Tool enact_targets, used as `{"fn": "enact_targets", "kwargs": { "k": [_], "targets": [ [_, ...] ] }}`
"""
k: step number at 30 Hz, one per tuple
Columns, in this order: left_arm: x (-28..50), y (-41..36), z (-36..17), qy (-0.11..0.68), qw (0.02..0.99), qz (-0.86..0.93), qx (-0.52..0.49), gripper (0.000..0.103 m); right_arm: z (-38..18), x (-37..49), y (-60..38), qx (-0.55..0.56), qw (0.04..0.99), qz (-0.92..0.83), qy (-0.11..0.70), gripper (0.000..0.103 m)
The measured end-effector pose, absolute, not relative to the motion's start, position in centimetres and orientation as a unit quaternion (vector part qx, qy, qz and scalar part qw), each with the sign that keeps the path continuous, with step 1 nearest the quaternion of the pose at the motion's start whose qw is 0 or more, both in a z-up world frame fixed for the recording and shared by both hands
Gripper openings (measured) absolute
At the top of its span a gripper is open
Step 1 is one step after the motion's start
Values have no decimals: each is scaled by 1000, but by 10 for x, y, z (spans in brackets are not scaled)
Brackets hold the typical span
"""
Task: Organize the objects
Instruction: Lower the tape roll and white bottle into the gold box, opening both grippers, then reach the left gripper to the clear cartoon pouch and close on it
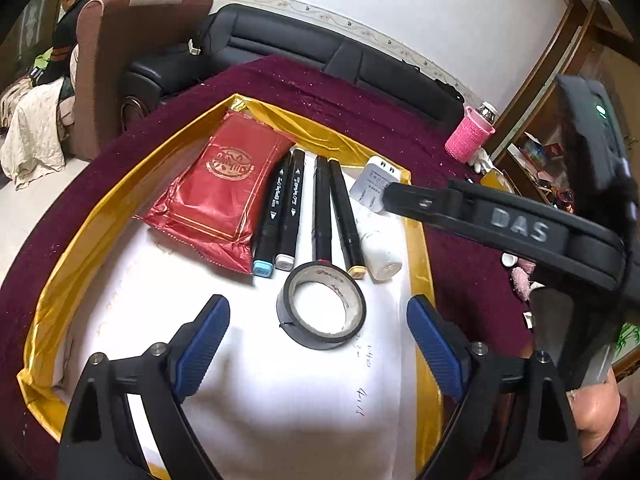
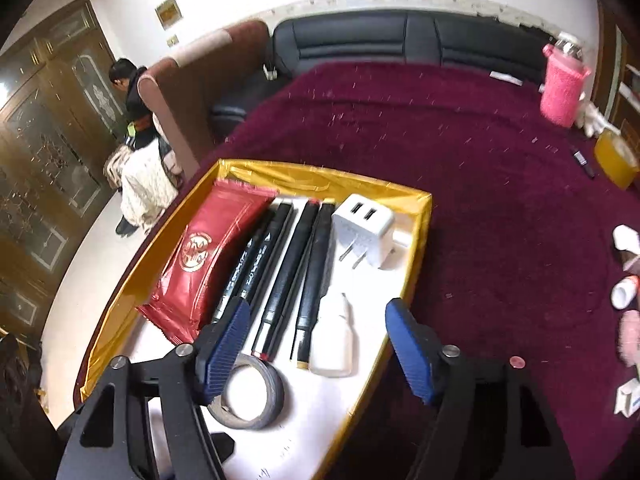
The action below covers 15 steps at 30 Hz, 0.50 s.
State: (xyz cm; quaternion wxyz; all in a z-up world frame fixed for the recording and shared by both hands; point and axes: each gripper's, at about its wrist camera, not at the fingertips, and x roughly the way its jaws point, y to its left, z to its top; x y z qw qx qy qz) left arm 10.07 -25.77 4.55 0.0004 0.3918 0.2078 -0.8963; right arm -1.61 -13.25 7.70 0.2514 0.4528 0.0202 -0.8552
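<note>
A gold-rimmed tray [image 1: 280, 112] [image 2: 280, 172] with a white floor holds a red foil packet [image 1: 224, 196] [image 2: 208, 248], several black markers [image 1: 280, 208] [image 2: 280, 264], a white dropper bottle [image 1: 380, 252] [image 2: 334, 336] and a white USB plug [image 1: 374, 182] [image 2: 366, 232]. A roll of black tape [image 1: 316, 340] [image 2: 276, 384] lies flat in front of the markers. My left gripper [image 1: 318, 312] is open, its blue pads either side of the tape without touching it. My right gripper [image 2: 318, 308] is open above the dropper bottle, pads clear of it. In the left wrist view one of its black fingers [image 1: 520, 224] reaches toward the plug.
The tray rests on a maroon cloth [image 2: 480, 200]. A pink-sleeved bottle [image 1: 468, 136] [image 2: 560, 88], a yellow tape roll [image 2: 616, 156] and a pen [image 2: 582, 162] sit at the far right; small white items [image 2: 624, 292] lie near the right edge. Behind are a black sofa [image 2: 400, 36] and a seated person [image 2: 128, 92].
</note>
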Motion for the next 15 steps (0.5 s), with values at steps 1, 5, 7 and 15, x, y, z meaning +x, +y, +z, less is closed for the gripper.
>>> {"fn": "enact_targets", "kwargs": {
  "k": [1,5,7,15],
  "targets": [
    [103,-255,49,205,3,-898,389,91,81,-13,-129,446,252,-859,20,78],
    [110,-238,63,175,14,-909,377,93,91,-2,-107,425,247,-871,13,82],
    [113,-228,69,155,18,-915,372,94,93,2,-94,420,241,-875,5,83],
    [118,-183,88,93,26,-927,362,94,94,18,-30,402,206,-892,-26,86]
  ]
}}
